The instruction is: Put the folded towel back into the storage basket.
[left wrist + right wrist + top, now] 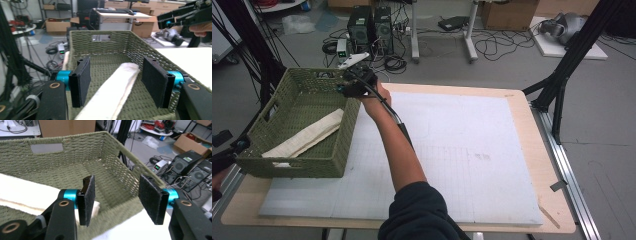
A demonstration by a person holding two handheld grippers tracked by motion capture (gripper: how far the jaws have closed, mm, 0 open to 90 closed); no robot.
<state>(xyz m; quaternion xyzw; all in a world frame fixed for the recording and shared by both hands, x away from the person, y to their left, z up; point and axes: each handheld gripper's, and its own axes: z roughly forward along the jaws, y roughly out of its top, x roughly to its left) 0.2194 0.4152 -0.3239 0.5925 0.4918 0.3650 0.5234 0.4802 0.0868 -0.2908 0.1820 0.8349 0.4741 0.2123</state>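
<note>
High view: right forearm stretched forward, right claw (357, 82) wide, empty, over basket (287, 165) corner; left claw (115, 82) wide above towel (112, 92).

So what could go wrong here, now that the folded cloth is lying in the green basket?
The right claw hangs open at the green basket rim, so pulling back could snag the weave and drag the basket. The folded cloth leans up one wall and may slump or unfold. The basket sits at the table edge, so a nudge might tip it off.
</note>
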